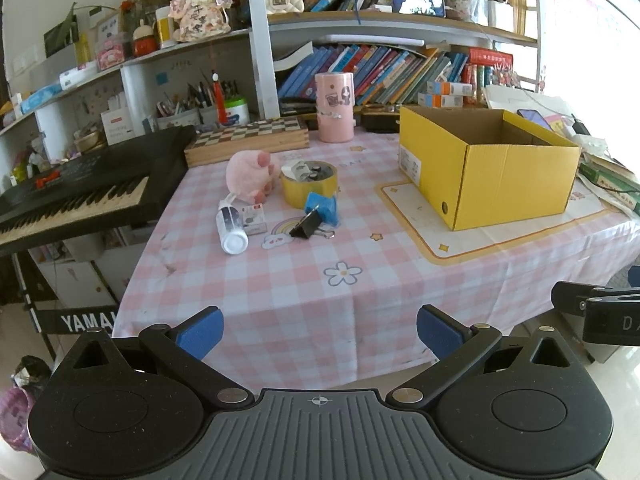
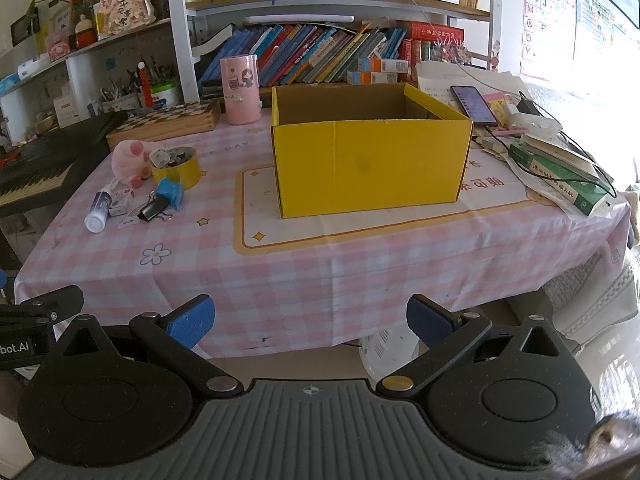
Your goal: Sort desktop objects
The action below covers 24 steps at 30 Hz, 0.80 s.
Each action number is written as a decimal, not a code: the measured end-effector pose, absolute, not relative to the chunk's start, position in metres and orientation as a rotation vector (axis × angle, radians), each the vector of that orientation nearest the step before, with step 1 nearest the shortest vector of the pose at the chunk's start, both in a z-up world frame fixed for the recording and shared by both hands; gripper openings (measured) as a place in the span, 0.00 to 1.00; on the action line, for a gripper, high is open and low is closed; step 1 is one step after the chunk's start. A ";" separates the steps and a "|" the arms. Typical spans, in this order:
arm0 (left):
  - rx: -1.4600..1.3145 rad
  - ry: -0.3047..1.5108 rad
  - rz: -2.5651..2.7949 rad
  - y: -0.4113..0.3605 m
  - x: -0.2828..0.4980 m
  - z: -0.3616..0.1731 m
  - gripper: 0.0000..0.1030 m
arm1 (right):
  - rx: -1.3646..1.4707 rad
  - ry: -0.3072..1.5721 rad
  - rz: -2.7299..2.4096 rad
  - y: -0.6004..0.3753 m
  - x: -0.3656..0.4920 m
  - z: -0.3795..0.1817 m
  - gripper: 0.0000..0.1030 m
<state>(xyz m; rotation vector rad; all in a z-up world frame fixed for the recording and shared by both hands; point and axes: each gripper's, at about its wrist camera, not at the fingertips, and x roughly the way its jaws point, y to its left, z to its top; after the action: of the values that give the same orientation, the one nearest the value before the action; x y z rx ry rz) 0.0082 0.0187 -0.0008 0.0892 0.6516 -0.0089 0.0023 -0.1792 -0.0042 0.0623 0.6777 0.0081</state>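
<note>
With both the left gripper (image 1: 320, 330) and right gripper (image 2: 310, 322) empty, fingers spread wide short of the worktop (image 1: 304, 288), sorting seems unstarted: the clutter (plush (image 1: 250, 176), tape (image 1: 309, 184), clip (image 1: 307, 225), bottle (image 1: 231, 227)) sits at eleven o'clock, needing a reach before dropping into the apparently empty box (image 2: 370, 168).

Both wrist cams sit off the table's (image 1: 280, 300) near edge, angled down across it. Left faces the small clutter, right faces the yellow box (image 2: 368, 164) head-on. Both share box, clutter and bookshelf (image 1: 400, 24).

Black keyboard (image 1: 76, 196), crowded bookshelves (image 1: 384, 68), wall alphabet poster (image 2: 548, 20).
</note>
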 end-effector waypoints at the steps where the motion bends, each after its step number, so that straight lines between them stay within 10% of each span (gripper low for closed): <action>1: 0.089 0.652 -0.008 0.019 0.009 -0.001 1.00 | 0.062 0.678 0.008 -0.179 0.002 -0.005 1.00; 24: 0.091 0.660 0.001 0.024 0.015 -0.007 1.00 | 0.049 0.688 0.018 -0.170 0.013 -0.007 1.00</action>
<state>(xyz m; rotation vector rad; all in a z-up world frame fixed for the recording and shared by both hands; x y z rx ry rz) 0.0150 0.0241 -0.0066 0.0908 0.6595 0.0008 0.0131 -0.1702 -0.0073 0.0493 0.6882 0.0179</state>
